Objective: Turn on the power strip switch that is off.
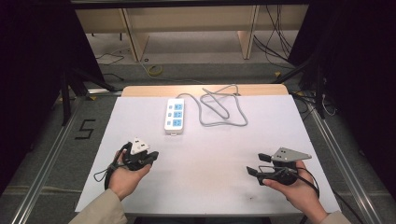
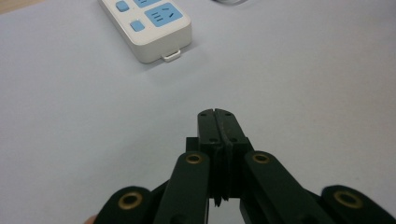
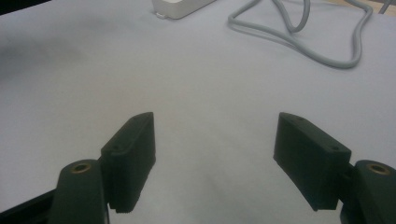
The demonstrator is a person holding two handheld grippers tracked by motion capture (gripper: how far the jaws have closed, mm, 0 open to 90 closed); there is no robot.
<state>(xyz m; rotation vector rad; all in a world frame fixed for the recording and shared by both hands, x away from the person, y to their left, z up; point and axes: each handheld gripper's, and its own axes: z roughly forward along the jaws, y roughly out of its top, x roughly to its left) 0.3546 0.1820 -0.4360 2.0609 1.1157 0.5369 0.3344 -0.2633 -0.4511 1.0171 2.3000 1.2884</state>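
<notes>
While both my hands rest low on the near half of the table [image 1: 140, 205], its white sheet spreads bare between them and carries the rest of the setup toward the far edge. Largest item on it is the grey cable [image 1: 223, 108], lying in loose loops at the far centre and running from the far end of the power strip; from the right gripper view the same loops [image 3: 327, 44] lie ahead and to the right. Next, the white power strip [image 1: 174, 115] with blue sockets lies lengthwise just left of the cable, its near end with a small tab pointing at me; it sits well ahead of my left gripper [image 1: 150, 156] and slightly to its right, and farther off, ahead and to the left, from my right gripper [image 1: 255, 164]. Left gripper view: strip [image 2: 149, 25] at upper left, apart from the tongs, nothing between. My left gripper [image 2: 218, 122] has its jaws pressed fully together, gripping nothing. My right gripper [image 3: 215, 154] has its jaws spread wide, bare sheet in the gap, holding nothing. Left hand [image 1: 125, 177] cradles its tool from below; right hand [image 1: 292, 184] likewise.
</notes>
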